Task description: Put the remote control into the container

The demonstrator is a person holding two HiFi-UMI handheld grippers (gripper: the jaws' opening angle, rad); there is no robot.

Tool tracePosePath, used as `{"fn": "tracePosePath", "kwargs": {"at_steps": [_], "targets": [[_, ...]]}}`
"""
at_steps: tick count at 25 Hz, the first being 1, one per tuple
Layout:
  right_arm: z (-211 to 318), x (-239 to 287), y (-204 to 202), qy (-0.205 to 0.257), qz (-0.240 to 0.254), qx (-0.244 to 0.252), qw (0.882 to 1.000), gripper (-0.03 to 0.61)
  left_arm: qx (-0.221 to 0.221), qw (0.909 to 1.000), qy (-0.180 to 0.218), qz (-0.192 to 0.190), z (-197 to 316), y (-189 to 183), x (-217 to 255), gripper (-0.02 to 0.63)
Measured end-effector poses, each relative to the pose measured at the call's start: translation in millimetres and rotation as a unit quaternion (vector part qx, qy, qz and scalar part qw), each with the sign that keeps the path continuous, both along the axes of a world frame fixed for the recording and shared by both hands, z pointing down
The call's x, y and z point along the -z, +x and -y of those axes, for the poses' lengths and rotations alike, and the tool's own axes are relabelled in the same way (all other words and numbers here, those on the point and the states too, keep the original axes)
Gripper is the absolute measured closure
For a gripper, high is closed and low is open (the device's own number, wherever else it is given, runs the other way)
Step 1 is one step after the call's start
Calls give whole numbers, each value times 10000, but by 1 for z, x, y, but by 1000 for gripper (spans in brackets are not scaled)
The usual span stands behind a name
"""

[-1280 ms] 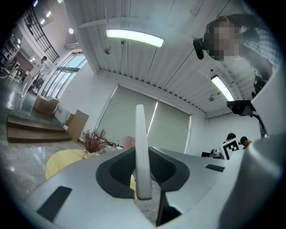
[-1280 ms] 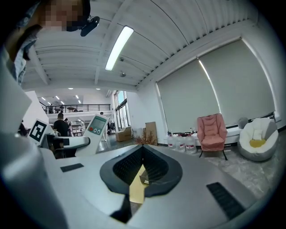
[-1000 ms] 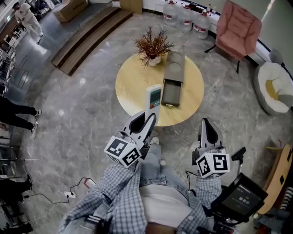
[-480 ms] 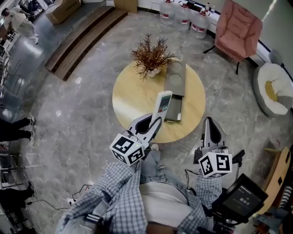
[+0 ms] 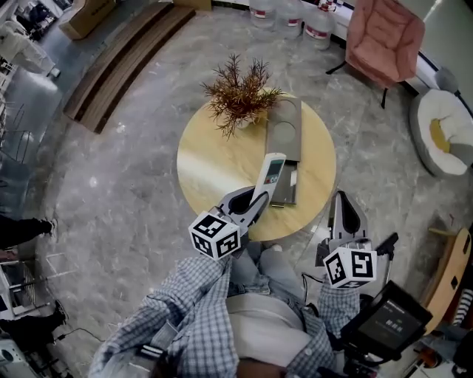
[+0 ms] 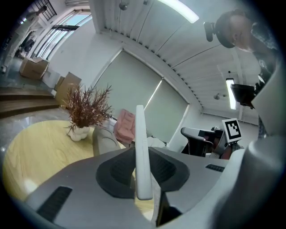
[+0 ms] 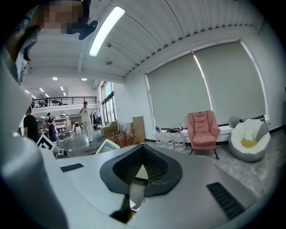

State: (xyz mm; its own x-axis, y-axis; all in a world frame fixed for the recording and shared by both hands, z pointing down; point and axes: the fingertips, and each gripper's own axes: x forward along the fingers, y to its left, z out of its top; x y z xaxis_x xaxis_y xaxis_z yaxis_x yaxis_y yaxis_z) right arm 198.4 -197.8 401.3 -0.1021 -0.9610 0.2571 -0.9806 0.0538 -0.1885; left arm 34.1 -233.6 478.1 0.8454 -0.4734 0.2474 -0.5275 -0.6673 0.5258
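- Head view: The round wooden table (image 5: 207, 166) stood on a marble floor with open floor all round its edge. A pink chair (image 5: 384, 33) and water bottles (image 5: 318, 18) were well apart from it at the far side.
- Head view: On the table, a dried plant (image 5: 238, 92) stood at the far edge, with the grey container (image 5: 284, 122) just beside it on the right. The container's tray (image 5: 288, 188) was drawn out toward the near edge, and the table's left half was bare.
- Head view: The left gripper (image 5: 255, 203) hung over the table's near edge and held the remote control (image 5: 272, 171) by its lower end. The remote was tilted up and away, and its upper end overlapped the tray's left edge in this view. It was clear of the tabletop.
- Head view: The right gripper (image 5: 345, 214) was off the table's near right edge, over the floor.
- Left gripper view: The jaws were part closed and clamped on the remote control (image 6: 142, 152), seen edge-on and upright between them. The plant (image 6: 85, 107) and container (image 6: 103, 141) lay ahead.
- Right gripper view: The right gripper (image 7: 142, 147) had its jaw tips together, with nothing between them. The pink chair (image 7: 203, 127) stood ahead across open floor.
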Motion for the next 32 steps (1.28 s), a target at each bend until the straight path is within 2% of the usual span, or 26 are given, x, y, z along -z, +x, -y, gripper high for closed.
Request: {"fn": "tracePosePath", "kwargs": {"at_steps": [2, 5, 8, 12, 18, 21, 26, 29, 32], "targets": [[2, 0, -3, -52, -14, -3, 10000, 574, -60, 9997, -255, 18, 0, 3, -11, 520], [3, -2, -5, -104, -46, -26, 9999, 574, -75, 9962, -841, -197, -1, 9, -28, 520], [8, -7, 4, -183, -10, -43, 9998, 574, -11, 9869, -1552, -433, -1, 21, -49, 520], [21, -11, 24, -227, 66, -22, 9997, 574, 88, 9707, -2356, -467, 1, 39, -79, 520], [30, -21, 29, -315, 115, 95, 9994, 574, 160, 9556, -2930, -267, -2, 41, -105, 520], [33, -25, 30, -355, 168, 139, 9991, 574, 277, 9379, -3426, -469, -5, 44, -111, 520], [41, -26, 41, -332, 254, 198, 9989, 574, 514, 8991, -4260, -863, -8, 52, -119, 520], [42, -29, 40, -332, 314, 233, 9987, 574, 678, 8845, -4519, -944, -7, 51, -124, 520], [41, -31, 38, -357, 359, 280, 9983, 574, 871, 8741, -4687, -935, -5, 48, -132, 520]]}}
